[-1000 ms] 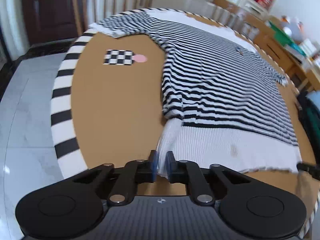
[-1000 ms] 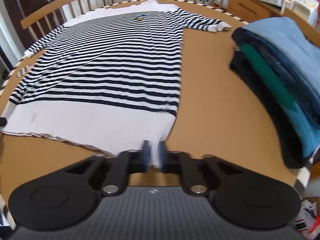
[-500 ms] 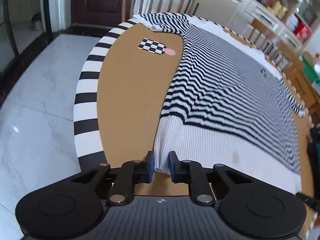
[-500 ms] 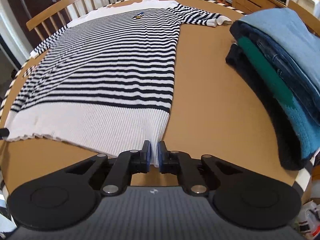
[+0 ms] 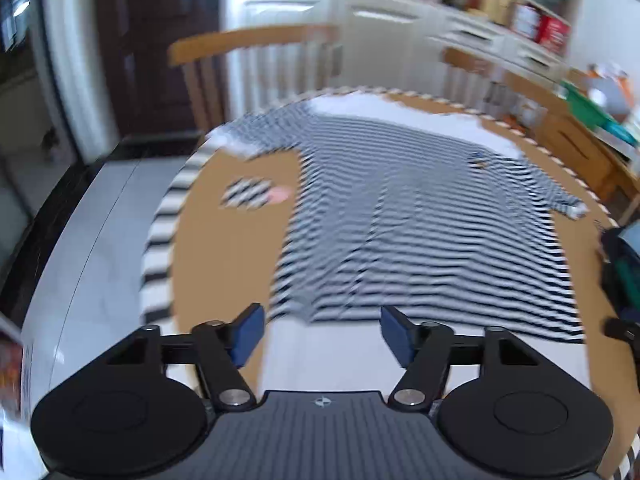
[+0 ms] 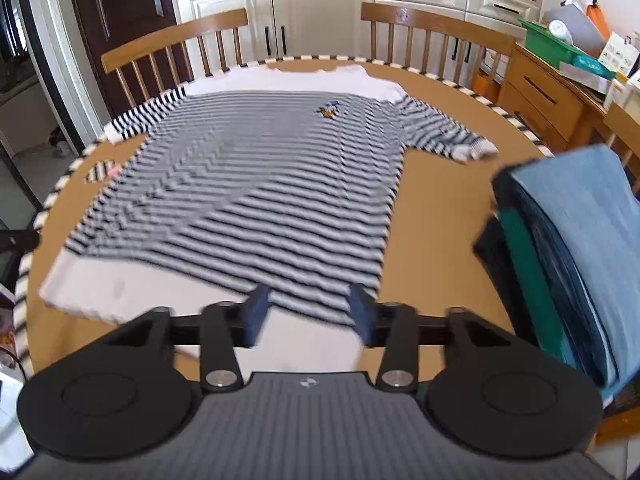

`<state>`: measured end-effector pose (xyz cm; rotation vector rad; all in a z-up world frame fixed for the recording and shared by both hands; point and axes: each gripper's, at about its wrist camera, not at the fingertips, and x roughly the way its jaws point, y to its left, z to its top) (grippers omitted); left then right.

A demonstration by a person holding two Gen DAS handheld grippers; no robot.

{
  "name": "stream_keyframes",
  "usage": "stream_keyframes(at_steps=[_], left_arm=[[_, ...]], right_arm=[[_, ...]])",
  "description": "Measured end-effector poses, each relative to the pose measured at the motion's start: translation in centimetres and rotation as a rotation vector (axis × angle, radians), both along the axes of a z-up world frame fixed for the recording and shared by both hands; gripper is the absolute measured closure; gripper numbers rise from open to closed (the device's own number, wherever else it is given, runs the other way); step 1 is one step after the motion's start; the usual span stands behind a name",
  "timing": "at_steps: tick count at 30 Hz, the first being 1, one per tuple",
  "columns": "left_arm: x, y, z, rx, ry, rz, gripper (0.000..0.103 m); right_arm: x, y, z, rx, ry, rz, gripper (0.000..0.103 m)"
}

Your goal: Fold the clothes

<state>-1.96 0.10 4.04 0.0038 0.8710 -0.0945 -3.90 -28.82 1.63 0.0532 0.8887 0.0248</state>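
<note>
While both sets of jaws are opening, the striped sweater [image 6: 256, 196] lies flat on the round table [image 6: 436, 216], gripped by neither.
Left gripper [image 5: 322, 336] and right gripper [image 6: 308, 312] hang above the white hem, pads clear of the cloth. Folded clothes [image 6: 568, 264] are stacked to the right, a checkered marker [image 5: 248, 194] lies to the left, and wooden chairs [image 6: 176, 44] stand along the far rim.

Two wooden spindle-back chairs [image 6: 176, 36] stand behind a round brown surface [image 6: 436, 208]. Cream cabinets [image 6: 320, 8] line the back wall, a dark door [image 6: 120, 0] left, wooden drawers [image 6: 540, 96] right, pale tiled floor [image 5: 92, 216].
</note>
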Motion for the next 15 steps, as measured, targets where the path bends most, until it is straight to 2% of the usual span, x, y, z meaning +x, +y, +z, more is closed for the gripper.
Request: stream_keyframes(at_steps=[3, 5, 7, 10, 15], left_arm=[[1.0, -2.1, 0.7, 0.043, -0.015, -0.043, 0.027], [1.3, -2.7, 1.1, 0.045, -0.014, -0.047, 0.025], [1.3, -3.1, 1.6, 0.034, -0.009, -0.042, 0.023], [0.8, -3.4, 2.1, 0.030, 0.001, -0.061, 0.019], [-0.3, -3.4, 1.7, -0.004, 0.028, -0.063, 0.017]], right_arm=[[1.2, 0.5, 0.9, -0.030, -0.003, -0.020, 0.036], [1.6, 0.4, 1.6, -0.052, -0.003, -0.036, 0.027], [1.5, 0.0, 2.5, -0.056, -0.022, -0.070, 0.007], [0.8, -0.4, 3.8, -0.031, -0.045, -0.098, 0.001], [-0.4, 0.2, 3.3, -0.017, -0.004, -0.087, 0.001]])
